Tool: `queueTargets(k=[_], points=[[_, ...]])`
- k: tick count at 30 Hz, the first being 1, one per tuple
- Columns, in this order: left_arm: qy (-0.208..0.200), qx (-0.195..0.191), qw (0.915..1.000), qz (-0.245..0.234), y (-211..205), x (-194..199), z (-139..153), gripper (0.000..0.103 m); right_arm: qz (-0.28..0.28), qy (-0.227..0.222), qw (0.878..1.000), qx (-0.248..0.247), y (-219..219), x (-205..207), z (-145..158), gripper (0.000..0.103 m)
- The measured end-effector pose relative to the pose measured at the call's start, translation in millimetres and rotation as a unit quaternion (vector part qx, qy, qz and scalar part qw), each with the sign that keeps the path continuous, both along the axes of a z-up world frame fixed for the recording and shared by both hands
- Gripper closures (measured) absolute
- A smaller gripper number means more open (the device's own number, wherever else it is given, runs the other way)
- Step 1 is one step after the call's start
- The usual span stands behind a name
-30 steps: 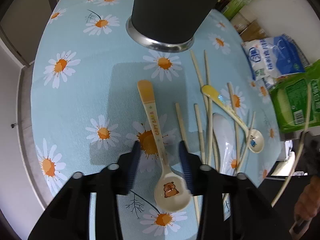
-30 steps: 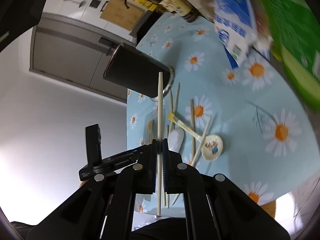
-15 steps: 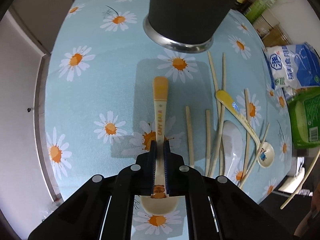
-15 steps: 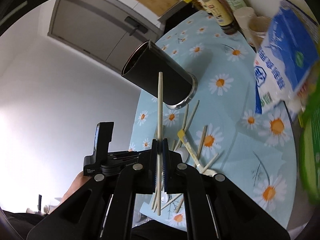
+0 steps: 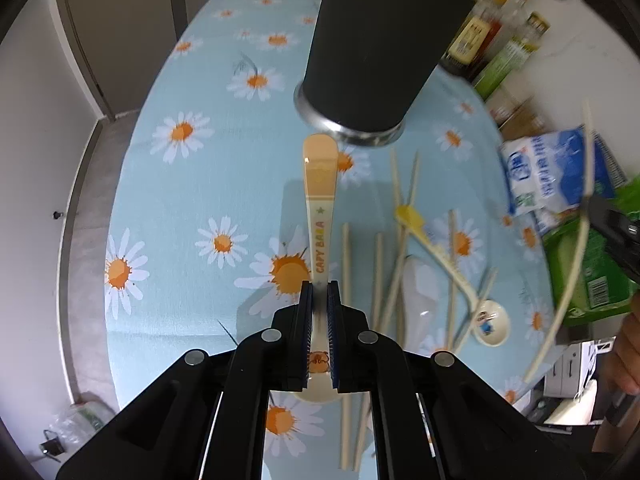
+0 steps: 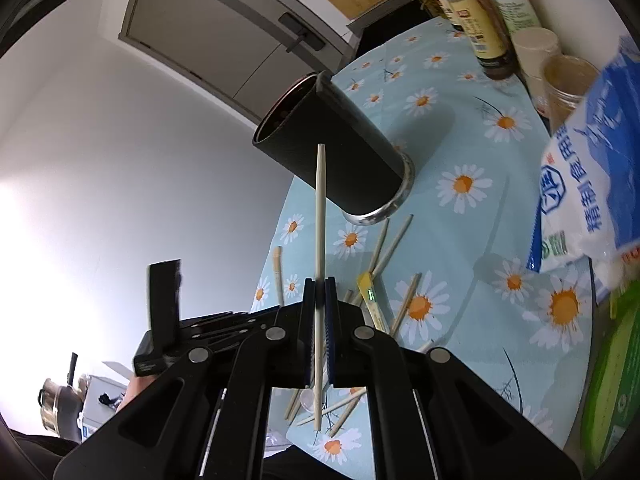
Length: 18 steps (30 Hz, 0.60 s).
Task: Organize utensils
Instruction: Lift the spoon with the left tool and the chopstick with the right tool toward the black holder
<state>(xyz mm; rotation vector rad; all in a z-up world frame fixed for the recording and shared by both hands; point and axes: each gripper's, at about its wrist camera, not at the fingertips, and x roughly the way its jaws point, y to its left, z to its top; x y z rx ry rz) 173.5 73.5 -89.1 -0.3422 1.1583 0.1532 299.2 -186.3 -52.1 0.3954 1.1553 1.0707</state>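
Daisy-print tablecloth (image 5: 168, 200) covers the round table, kitchen cabinets and a white wall behind.

Left gripper (image 5: 319, 300) is clamped on the spoon (image 5: 320, 216), pads on the neck just above the bowl. The handle points forward toward the foot of the holder (image 5: 376, 44). Grip sits low on the spoon, probably so the long handle leads and can go into the holder first. Whether the spoon is fully off the cloth cannot be told; its shadow lies offset to the right, which suggests a lift.

Right gripper (image 6: 319, 300) is closed on one chopstick (image 6: 319, 248), held near mid-length and roughly upright, tip in front of the holder's wall below the rim. A centre grip likely keeps it balanced for a drop-in from above. In the left view the same chopstick (image 5: 572, 264) shows at the right edge, off the table.

Holder is a tall dark cylinder with a metal base ring, upright on the cloth. The right view catches the open mouth; the inside is dark and nothing sticks out above the rim, so contents cannot be told.

Loose on the cloth to the right of the spoon: several chopsticks (image 5: 396, 248), a yellow-handled spoon (image 5: 448, 256) lying across them, and a white spoon (image 5: 418, 296) under them. So most of the sorting looks undone.

Past those, at the table's edge: a blue-white bag (image 5: 556, 176), a green pack (image 5: 588, 272), and sauce bottles (image 5: 488, 32) behind the holder.
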Motion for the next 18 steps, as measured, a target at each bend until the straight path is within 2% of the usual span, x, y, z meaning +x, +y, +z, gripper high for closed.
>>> queueTargets(k=[10, 18], points=[[-0.092, 0.006, 0.9958, -0.002, -6, 0, 49, 0.097, 0.011, -0.052, 0.999, 0.003, 19, 6, 18, 0.097], [-0.172, 0.022, 0.9845, -0.024, -15, 14, 99, 0.097, 0.002, -0.108, 0.994, 0.004, 36, 15, 43, 0.097]])
